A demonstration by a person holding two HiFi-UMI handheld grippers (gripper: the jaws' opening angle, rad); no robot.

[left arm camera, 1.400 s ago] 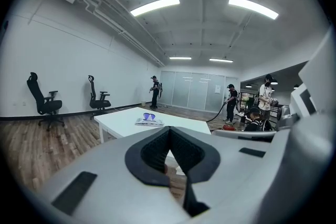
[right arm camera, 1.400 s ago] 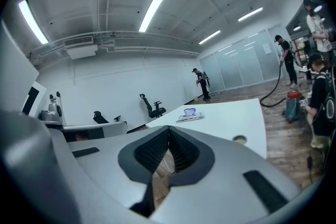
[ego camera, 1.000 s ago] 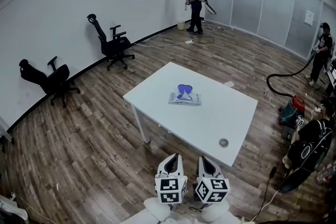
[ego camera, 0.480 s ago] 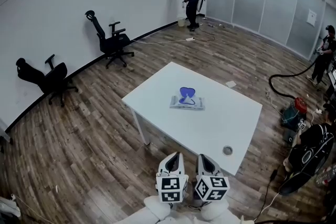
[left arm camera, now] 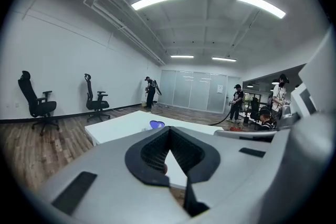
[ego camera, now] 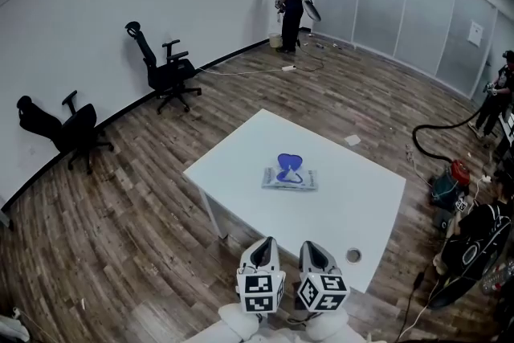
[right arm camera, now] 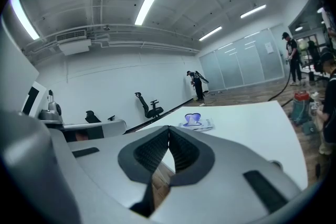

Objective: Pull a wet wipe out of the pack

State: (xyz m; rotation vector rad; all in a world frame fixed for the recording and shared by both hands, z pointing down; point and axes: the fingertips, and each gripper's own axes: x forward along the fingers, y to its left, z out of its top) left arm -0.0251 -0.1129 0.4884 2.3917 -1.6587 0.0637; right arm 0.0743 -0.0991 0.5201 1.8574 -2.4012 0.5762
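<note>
head view: wipe pack (ego camera: 289,177) whole; left gripper view: blue top.

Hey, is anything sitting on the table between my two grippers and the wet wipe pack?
Nothing visible does. Only bare table lies between the left gripper, the right gripper and the wet wipe pack. A small round fitting sits near the table's corner, off to the right of that line.

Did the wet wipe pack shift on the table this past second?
No. The wet wipe pack sits the same way from the cable hole; only the camera moved.
</note>
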